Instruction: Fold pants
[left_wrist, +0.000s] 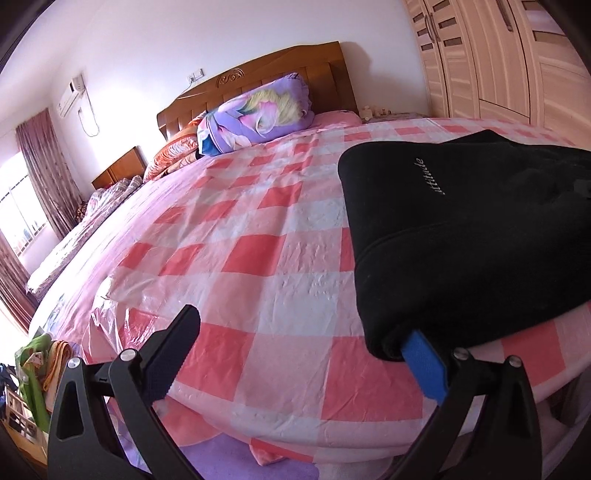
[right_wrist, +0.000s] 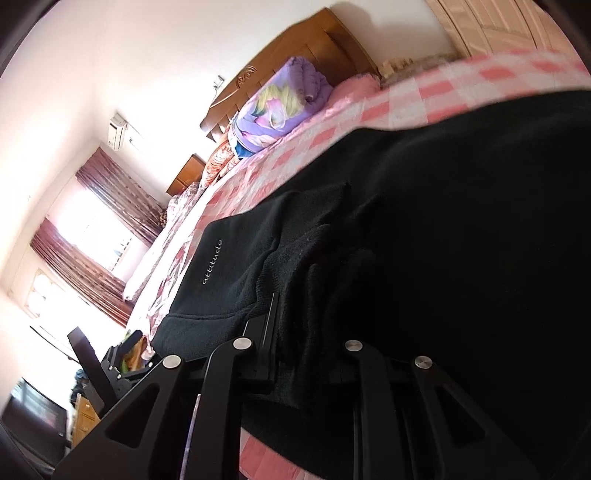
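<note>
Left-wrist view: the black pants lie folded on the bed's pink-and-white checked sheet, at the near right edge of the mattress. Silver lettering on the fabric reads partly as "ttitude", running vertically. The left gripper has its jaws spread wide; its right, blue-padded finger is tucked under the near hem of the pants, while the left finger stands free above the sheet, well apart from the cloth.

Right-wrist view: the same pants fill most of the frame, bunched in thick folds. The lettering is legible in full here: "attitude", in small silver lower-case type. The right gripper is nearly closed, its jaws pinching a fold of the black fabric between them.

Background, both views: a wooden headboard with a carved scroll, a rolled purple floral quilt against it, a wall-mounted air conditioner, maroon curtains beside a bright window, and a pale wardrobe at the right. No other writing can be read.
</note>
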